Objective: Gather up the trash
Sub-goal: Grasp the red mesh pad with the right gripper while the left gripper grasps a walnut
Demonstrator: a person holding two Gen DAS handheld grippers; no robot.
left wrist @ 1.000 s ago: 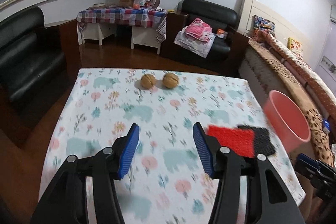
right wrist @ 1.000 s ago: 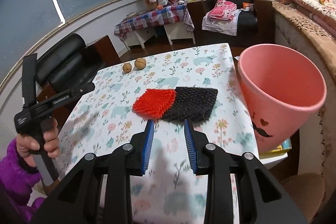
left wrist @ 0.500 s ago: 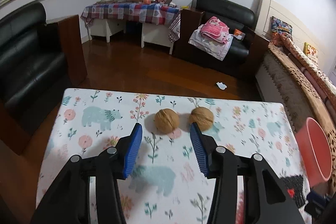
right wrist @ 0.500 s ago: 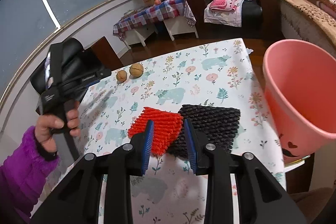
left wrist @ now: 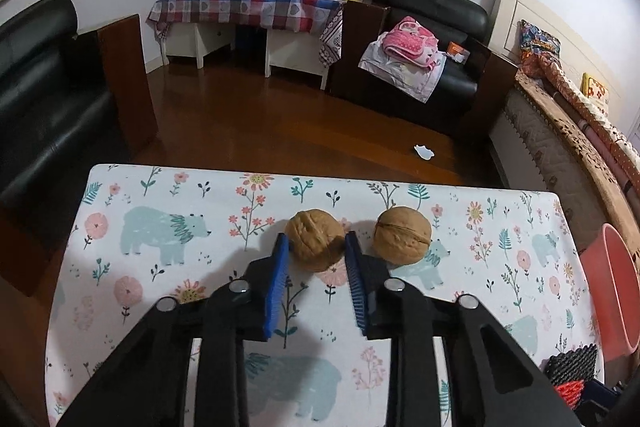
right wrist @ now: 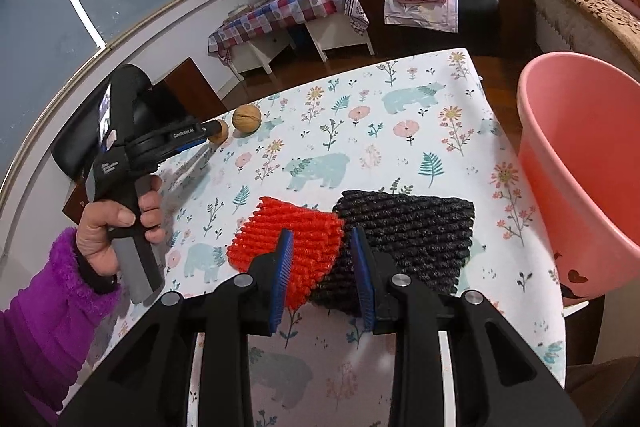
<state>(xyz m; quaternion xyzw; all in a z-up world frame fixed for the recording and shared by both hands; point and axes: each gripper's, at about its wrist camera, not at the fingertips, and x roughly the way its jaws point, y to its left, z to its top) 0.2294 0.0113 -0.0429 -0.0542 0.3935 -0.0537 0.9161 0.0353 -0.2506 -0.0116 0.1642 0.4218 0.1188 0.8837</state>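
**Left Jaws Closing Around a Walnut**

A hand point(right wrist: 116, 227) in a fuzzy purple sleeve point(right wrist: 44, 315) held the left gripper point(left wrist: 314, 247) over the tabletop point(left wrist: 160, 259), which wore a cloth with bears and flowers. Two walnuts lay near the far edge of the tabletop, toward the far left corner. The left walnut point(left wrist: 316, 239) sat between the blue pads point(left wrist: 278, 281) of the left gripper. The jaws were closing on it, and the pads looked to be right up against its sides. The right walnut point(left wrist: 403, 235) lay just beside the right finger, outside the jaws.

Nearer the front edge lay two pieces of foam net, side by side and touching. The red net point(right wrist: 296, 239) was on the left and the black net point(right wrist: 412, 231) was on the right. The right gripper point(right wrist: 322, 247) hung just over the place where they met. Its jaws were narrow, with a gap between the pads. I could not tell if the pads touched the nets.

A pink bucket point(right wrist: 576, 163) stood off the right edge of the tabletop, close to the black net. Its mouth was open and tilted toward the tabletop.
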